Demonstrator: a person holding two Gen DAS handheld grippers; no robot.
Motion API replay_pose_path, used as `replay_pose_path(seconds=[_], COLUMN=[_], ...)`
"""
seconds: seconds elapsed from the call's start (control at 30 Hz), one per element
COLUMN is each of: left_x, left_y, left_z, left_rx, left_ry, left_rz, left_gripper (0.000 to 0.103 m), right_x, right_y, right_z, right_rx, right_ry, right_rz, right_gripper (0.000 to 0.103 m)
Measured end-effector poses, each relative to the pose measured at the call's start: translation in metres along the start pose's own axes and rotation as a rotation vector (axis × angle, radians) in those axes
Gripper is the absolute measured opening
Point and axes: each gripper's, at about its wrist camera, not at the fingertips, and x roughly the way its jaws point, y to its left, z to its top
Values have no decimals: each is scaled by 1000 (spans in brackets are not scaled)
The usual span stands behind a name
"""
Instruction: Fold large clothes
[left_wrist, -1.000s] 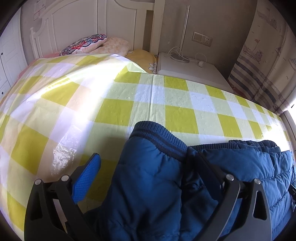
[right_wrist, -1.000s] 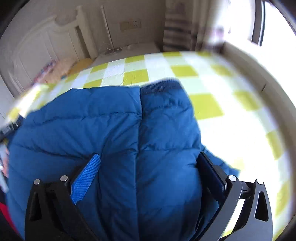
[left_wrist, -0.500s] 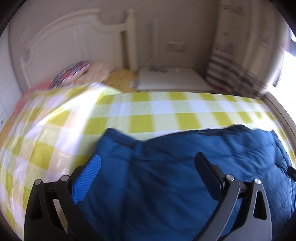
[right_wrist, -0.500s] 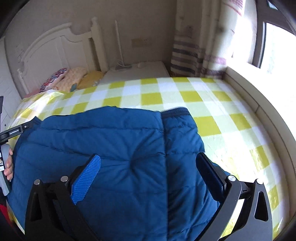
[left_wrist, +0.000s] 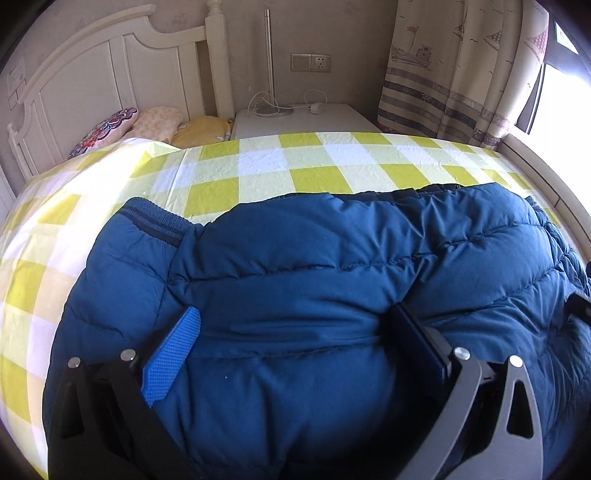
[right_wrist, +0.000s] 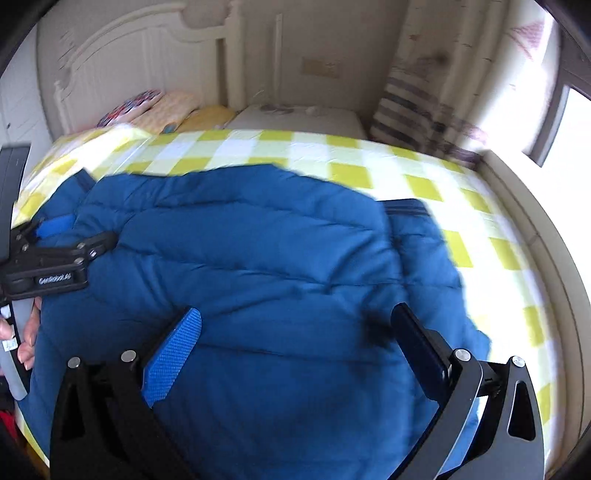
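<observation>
A second earlier our left gripper (left_wrist: 295, 343) faced mostly bare bed; now the puffy quilted blue down jacket (left_wrist: 332, 277) lay folded over on the yellow-checked bed cover (left_wrist: 314, 162) — fold landed. Both left and right gripper (right_wrist: 295, 343) were spread apart, pressing down — clamping nothing.

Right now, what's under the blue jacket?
The yellow checked cover lies under the jacket and shows around its far and side edges. Whatever lies beneath the jacket's middle is hidden.
</observation>
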Motion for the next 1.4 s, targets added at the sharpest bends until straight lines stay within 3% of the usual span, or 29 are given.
replay_pose_path(seconds=[0.1, 0.2, 0.27, 0.4, 0.53, 0.63, 0.67, 0.77, 0.9, 0.97, 1.03, 1.07, 1.13, 1.2, 1.23, 1.3, 1.4], left_x=[-1, -2, -3, -40, -82, -68, -67, -64, -70, -86, -98, -101, -95, -88, -87, -84, -82], left_y=[-1, -1, 0, 8, 6, -11, -16, -19, -14, -6, 7, 20, 46, 70, 75, 71, 64], left_z=[-1, -1, 0, -11, -35, -56, -65, -66, -70, -77, -83, -88, -95, -102, -104, -102, -100], left_rx=[4, 8, 5, -32, -39, 55, 85, 87, 84, 67, 48, 34, -7, -75, -88, -67, -52], left_ry=[-1, 2, 8, -31, -78, -25, -65, -49, -68, -104, -145, -158, -124, -105, -106, -93, -85], left_rz=[-4, -3, -6, 8, -93, -18, 19, 40, 23, 52, 103, 165, 228, 117, 93, 119, 153], left_gripper=[101, 101, 101, 100, 100, 101, 101, 101, 101, 101, 101, 101, 101, 101, 101, 101, 101], right_x=[10, 27, 27, 3, -35, -44, -38, -31, -29, -32, -37, -43, -45, -38, -32, -21, -22], right_y=[-45, -79, -80, -59, -18, 28, 45, 61, 53, 45, 25, 12, -21, -49, -62, -82, -79], right_z=[-7, -19, -19, -16, -23, -38, -46, -60, -56, -57, -55, -56, -58, -63, -67, -76, -74], right_rx=[100, 249, 253, 149, 25, -135, -184, -208, -181, -166, -132, -100, -17, 60, 101, 199, 175], right_ry=[38, 68, 75, 23, -58, -45, -16, -48, -20, -18, -25, -38, -60, -39, -29, -3, 4], right_rz=[-47, 129, 135, 3, 69, 137, 148, 112, 142, 150, 129, 107, 58, 18, 45, 163, 132], right_gripper=[98, 99, 99, 98, 98, 98, 98, 99, 99, 98, 98, 98, 98, 98, 98, 98, 98])
